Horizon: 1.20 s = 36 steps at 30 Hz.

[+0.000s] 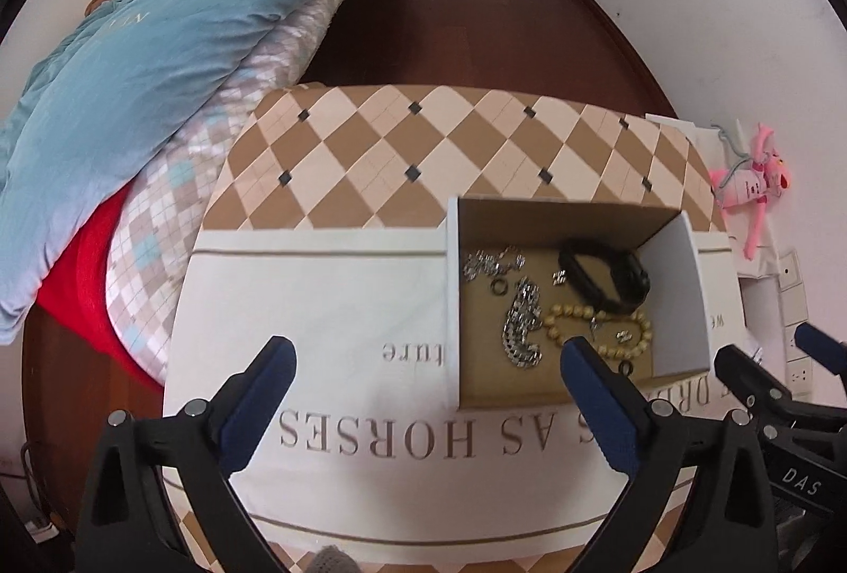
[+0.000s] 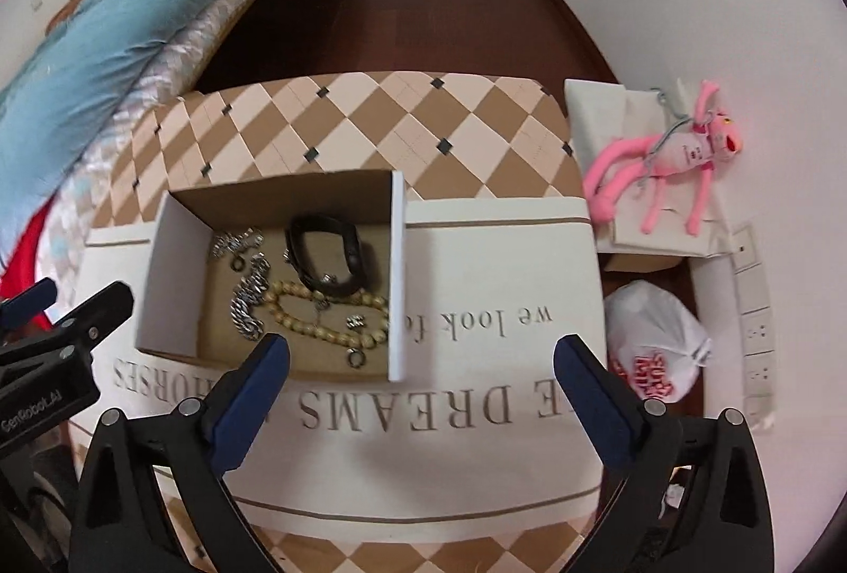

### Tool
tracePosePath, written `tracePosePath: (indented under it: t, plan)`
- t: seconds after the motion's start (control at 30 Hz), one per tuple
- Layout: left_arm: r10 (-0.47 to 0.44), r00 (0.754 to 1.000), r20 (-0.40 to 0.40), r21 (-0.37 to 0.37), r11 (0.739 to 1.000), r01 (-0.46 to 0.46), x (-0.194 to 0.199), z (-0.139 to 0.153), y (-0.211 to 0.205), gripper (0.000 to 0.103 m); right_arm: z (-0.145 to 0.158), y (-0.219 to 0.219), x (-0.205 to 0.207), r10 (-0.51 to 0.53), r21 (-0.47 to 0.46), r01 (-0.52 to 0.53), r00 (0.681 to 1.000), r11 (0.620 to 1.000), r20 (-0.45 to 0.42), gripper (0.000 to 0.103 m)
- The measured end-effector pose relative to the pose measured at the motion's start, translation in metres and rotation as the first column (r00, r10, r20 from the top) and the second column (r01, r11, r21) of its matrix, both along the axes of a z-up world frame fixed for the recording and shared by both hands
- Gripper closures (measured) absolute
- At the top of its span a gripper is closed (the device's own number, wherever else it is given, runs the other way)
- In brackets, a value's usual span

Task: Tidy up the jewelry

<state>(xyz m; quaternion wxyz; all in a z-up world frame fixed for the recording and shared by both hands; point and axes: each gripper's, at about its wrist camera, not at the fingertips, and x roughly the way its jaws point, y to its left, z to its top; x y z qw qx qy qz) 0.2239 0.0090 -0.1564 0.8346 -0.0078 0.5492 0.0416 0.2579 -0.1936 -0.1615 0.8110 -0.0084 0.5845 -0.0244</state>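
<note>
An open cardboard box (image 1: 452, 297) (image 2: 398, 276) stands on the clothed table. Inside lie a black wristband (image 1: 603, 276) (image 2: 328, 260), a cream bead bracelet (image 1: 598, 334) (image 2: 328, 313), a silver chain (image 1: 521, 329) (image 2: 249, 303), a smaller silver piece (image 1: 489, 263) (image 2: 235, 242) and small rings. My left gripper (image 1: 429, 356) is open and empty, above the table in front of the box. My right gripper (image 2: 421, 356) is open and empty, just right of the box's front. The right gripper also shows in the left wrist view (image 1: 767, 366).
The table (image 1: 344, 297) has a white cloth with printed words and a diamond-pattern edge. A bed with a blue quilt (image 1: 159, 43) stands left. A pink plush toy (image 2: 683, 160) and a plastic bag (image 2: 656, 345) lie right of the table by the wall.
</note>
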Motion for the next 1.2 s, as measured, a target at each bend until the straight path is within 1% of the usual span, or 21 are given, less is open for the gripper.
tracePosePath:
  t: [0.17,0.27,0.37,0.57,0.8,1.0,1.2]
  plan:
    - [0.009,1.000,0.008,0.006,1.000,-0.009,-0.012,0.003,-0.001,0.001,0.000,0.002,-0.011,0.006,-0.031,-0.005,1.000,1.000,0.021,0.000]
    - [0.005,1.000,0.023,0.005,1.000,-0.005,-0.020,0.011,-0.002,0.000,0.006,0.003,-0.017,0.006,-0.032,-0.005,0.999,0.999,0.034,0.000]
    - [0.008,0.999,0.051,-0.010,1.000,-0.007,-0.031,0.026,-0.003,0.000,0.018,0.003,-0.024,0.002,-0.031,0.000,0.998,1.000,0.061,0.000]
    - [-0.011,0.994,0.109,-0.016,1.000,0.012,-0.058,0.057,-0.009,0.000,0.056,0.003,-0.049,-0.013,-0.024,0.016,0.990,1.000,0.138,0.000]
    - [-0.016,0.978,0.210,-0.005,1.000,0.017,-0.097,0.108,-0.010,0.000,0.107,0.008,-0.091,-0.016,-0.014,0.020,0.971,1.000,0.238,0.000]
    - [-0.009,0.959,0.283,-0.001,1.000,0.010,-0.130,0.152,-0.007,0.000,0.158,0.014,-0.133,0.000,-0.008,0.003,0.945,1.000,0.327,0.000]
    - [-0.001,0.947,0.322,-0.019,1.000,0.007,-0.161,0.184,-0.005,0.000,0.196,0.012,-0.166,-0.012,0.010,0.008,0.920,1.000,0.393,0.000]
